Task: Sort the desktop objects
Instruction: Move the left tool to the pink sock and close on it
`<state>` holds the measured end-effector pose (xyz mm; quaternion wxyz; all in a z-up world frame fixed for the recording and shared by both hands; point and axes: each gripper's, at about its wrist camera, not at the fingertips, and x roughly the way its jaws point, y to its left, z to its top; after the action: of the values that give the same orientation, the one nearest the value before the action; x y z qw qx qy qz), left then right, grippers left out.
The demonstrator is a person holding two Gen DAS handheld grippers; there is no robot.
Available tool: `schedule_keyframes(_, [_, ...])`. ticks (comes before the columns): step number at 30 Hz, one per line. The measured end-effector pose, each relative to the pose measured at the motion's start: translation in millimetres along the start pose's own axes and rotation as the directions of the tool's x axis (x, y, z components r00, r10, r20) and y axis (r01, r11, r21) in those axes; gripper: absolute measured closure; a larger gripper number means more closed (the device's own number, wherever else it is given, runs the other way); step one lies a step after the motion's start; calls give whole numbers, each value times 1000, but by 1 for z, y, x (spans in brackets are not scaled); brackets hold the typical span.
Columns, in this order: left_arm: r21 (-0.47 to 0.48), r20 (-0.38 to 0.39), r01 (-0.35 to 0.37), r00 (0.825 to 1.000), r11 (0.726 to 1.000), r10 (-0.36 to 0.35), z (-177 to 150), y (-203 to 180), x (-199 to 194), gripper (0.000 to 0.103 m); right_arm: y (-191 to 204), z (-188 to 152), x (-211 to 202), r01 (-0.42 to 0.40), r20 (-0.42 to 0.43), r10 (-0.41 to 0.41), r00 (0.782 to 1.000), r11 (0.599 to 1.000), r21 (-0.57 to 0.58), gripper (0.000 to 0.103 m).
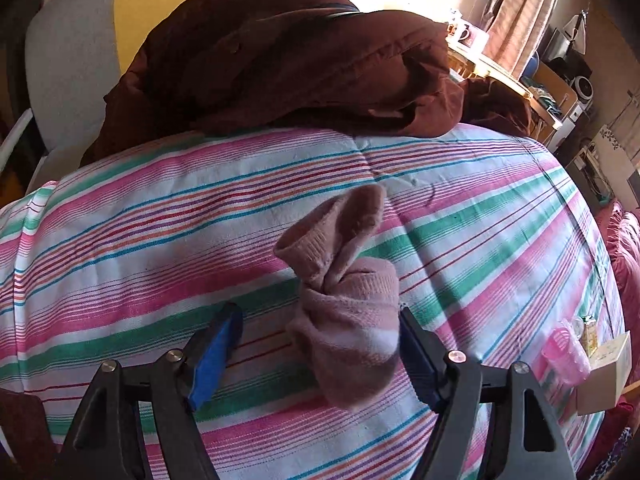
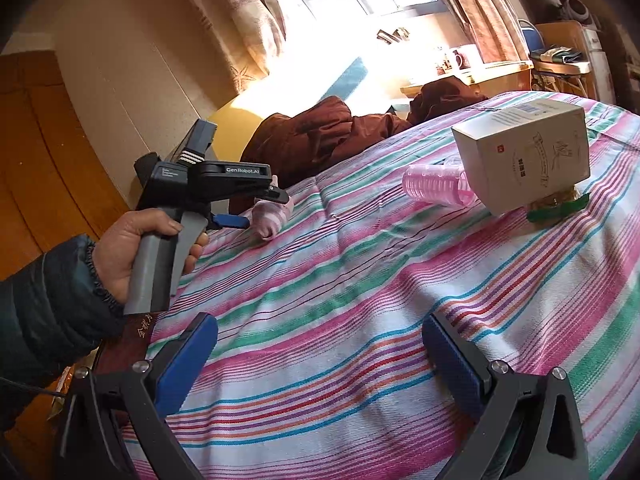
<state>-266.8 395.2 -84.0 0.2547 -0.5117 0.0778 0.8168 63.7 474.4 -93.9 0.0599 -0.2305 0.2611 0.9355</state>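
A rolled pinkish-brown sock bundle (image 1: 344,320) lies on the striped cloth (image 1: 160,240). My left gripper (image 1: 318,316) points down over it with the jaws wide. The right blue pad (image 1: 416,356) is at the sock's edge, and the left pad (image 1: 216,352) stands clear of it. In the right wrist view a hand holds that left gripper (image 2: 256,208) at the sock (image 2: 272,220). My right gripper (image 2: 320,328) hovers low over the cloth (image 2: 360,280), open with nothing between its fingers.
A white carton (image 2: 528,156) rests on a green packet (image 2: 560,208), with a pink ribbed plastic cup (image 2: 436,188) beside it, at the far right. A brown garment (image 1: 300,60) is heaped at the cloth's far edge. A dark red box (image 2: 128,344) sits at the near left.
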Motion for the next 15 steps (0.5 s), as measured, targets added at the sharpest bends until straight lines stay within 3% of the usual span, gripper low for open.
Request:
schedule_keyframes(6, [2,14,-16,1000,1000,15,-3,2,-4,39,1,0,1,7,-6,-7,1000,1000,-4,0])
schedule_keyframes(8, [-9,16,0,1000,1000,0,-7,1,-10,55,1,0,1,9,-9,-9,1000,1000,-6,0])
schedule_keyframes(15, [10,70,7,997,1000,-8,-41,-12,-49,59,2,0,2,18,-18,-18,1000,1000,-12,0])
